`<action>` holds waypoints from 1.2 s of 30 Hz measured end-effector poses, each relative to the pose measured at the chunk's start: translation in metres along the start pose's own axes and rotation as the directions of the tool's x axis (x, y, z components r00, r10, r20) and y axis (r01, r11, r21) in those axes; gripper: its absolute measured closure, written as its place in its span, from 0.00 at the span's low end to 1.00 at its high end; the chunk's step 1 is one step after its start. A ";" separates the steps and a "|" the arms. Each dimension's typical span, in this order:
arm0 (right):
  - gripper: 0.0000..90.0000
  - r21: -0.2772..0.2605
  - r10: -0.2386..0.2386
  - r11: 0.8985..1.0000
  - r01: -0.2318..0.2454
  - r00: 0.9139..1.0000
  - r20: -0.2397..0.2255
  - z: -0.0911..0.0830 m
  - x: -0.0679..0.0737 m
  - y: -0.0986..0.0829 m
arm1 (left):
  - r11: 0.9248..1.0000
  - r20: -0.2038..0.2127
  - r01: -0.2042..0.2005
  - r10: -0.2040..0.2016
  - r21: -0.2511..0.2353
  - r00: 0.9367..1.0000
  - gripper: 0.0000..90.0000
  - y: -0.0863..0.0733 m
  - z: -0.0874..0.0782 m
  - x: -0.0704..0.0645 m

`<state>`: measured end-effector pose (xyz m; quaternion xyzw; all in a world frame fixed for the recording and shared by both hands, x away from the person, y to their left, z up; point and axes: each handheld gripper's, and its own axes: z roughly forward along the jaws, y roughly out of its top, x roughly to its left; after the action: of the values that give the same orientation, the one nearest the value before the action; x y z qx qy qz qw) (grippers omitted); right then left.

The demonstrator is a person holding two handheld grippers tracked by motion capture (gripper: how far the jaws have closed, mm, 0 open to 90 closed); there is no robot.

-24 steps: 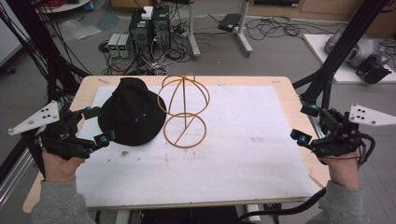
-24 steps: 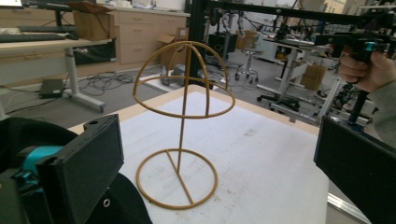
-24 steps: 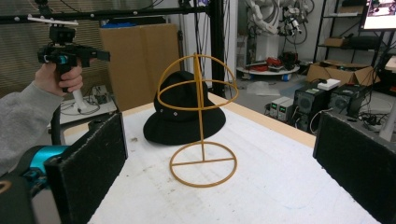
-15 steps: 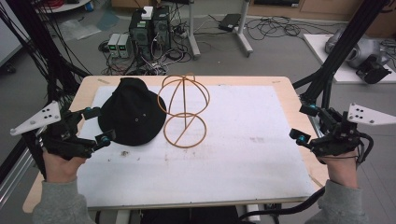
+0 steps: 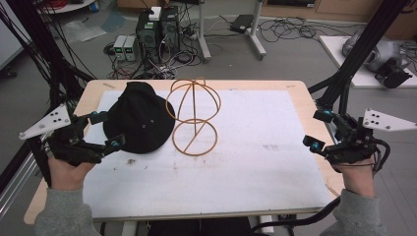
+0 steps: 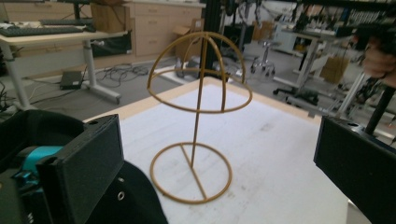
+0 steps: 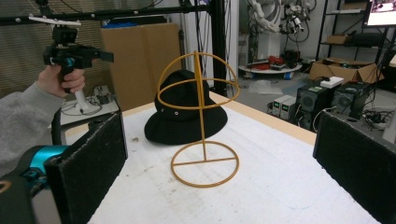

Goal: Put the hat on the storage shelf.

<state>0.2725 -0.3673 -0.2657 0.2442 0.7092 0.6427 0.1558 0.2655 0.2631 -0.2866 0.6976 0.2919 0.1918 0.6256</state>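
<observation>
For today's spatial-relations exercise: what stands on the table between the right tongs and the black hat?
The wire hat stand stands between them: in the right gripper view it rises directly in front of the black hat, past the open right tongs.

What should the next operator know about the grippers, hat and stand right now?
Left gripper: open, empty, right beside the black hat, jaws near its brim.
Right gripper: open, empty, at the table's right edge, well away from both things.
The hat lies flat on the white mat, left of the wire hat stand, which is upright and bare.
Done: nothing grasped.
Left: likely pick up the hat and set it on the stand's dome.
</observation>
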 end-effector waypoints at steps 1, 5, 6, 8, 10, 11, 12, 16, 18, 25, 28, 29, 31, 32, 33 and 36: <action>0.02 0.003 0.001 1.000 -0.001 1.000 0.005 0.000 -0.001 -0.001 | 1.000 0.010 0.016 -0.016 -0.020 1.000 0.02 -0.001 -0.001 0.002; 0.02 -0.003 0.012 1.000 -0.012 1.000 0.010 -0.002 -0.001 -0.001 | 0.999 0.012 0.026 -0.025 -0.048 1.000 0.02 0.000 0.000 0.007; 0.02 -0.002 0.009 1.000 -0.009 1.000 0.013 -0.003 -0.001 -0.001 | 0.999 0.013 0.027 -0.026 -0.043 1.000 0.02 0.001 0.000 0.009; 0.02 -0.001 0.008 1.000 -0.008 1.000 0.015 -0.005 -0.001 0.000 | 0.999 0.002 0.025 -0.025 -0.031 1.000 0.02 0.005 0.002 0.013; 0.02 -0.009 0.007 1.000 -0.007 1.000 0.018 -0.008 -0.001 0.000 | 1.000 -0.013 0.020 -0.020 -0.013 1.000 0.02 0.010 0.006 0.017; 0.02 -0.010 0.011 1.000 -0.011 1.000 0.018 -0.010 -0.001 0.000 | 1.000 -0.020 0.022 -0.022 -0.006 1.000 0.02 0.012 0.008 0.021; 0.02 -0.015 0.012 1.000 -0.012 1.000 0.021 -0.011 -0.002 -0.001 | 1.000 -0.023 0.024 -0.024 -0.002 0.999 0.02 0.014 0.009 0.023; 0.02 -0.006 0.012 1.000 -0.012 1.000 0.018 -0.011 -0.004 -0.003 | 0.999 -0.055 0.015 -0.013 0.033 0.998 0.02 0.019 0.017 0.033; 0.02 0.004 0.023 1.000 -0.023 1.000 0.018 -0.010 -0.004 -0.004 | 0.999 -0.057 0.010 -0.009 0.033 0.998 0.02 0.021 0.020 0.037; 0.02 0.024 0.031 0.999 -0.032 0.999 0.018 -0.007 -0.008 -0.009 | 0.998 -0.022 0.022 -0.021 0.057 1.000 0.02 0.037 0.034 0.062; 0.02 0.029 0.028 0.999 -0.029 0.999 0.020 -0.007 -0.009 -0.010 | 0.998 0.014 0.028 -0.029 0.064 0.999 0.02 0.044 0.040 0.073; 0.02 0.030 0.028 0.999 -0.029 0.999 0.021 -0.007 -0.009 -0.010 | 0.997 0.025 0.024 -0.026 0.068 0.999 0.02 0.046 0.042 0.077; 0.02 0.029 0.028 0.999 -0.028 0.999 0.024 -0.007 -0.010 -0.010 | 0.997 0.048 0.020 -0.024 0.078 0.999 0.02 0.050 0.047 0.082; 0.02 0.031 0.030 0.999 -0.031 0.999 0.023 -0.007 -0.010 -0.010 | 0.996 0.054 0.016 -0.020 0.083 0.998 0.02 0.051 0.050 0.086; 0.02 0.032 0.032 0.999 -0.033 0.999 0.023 -0.007 -0.011 -0.011 | 0.996 0.057 0.017 -0.022 0.090 0.998 0.02 0.051 0.053 0.089; 0.02 0.033 0.032 0.999 -0.033 0.999 0.019 -0.006 -0.012 -0.013 | 0.993 0.050 0.025 -0.030 0.111 0.998 0.03 0.052 0.061 0.097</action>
<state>0.2776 -0.3801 -0.2789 0.2643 0.7142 0.6311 0.1479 0.3862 0.2767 -0.2532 0.7318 0.2955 0.1487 0.5959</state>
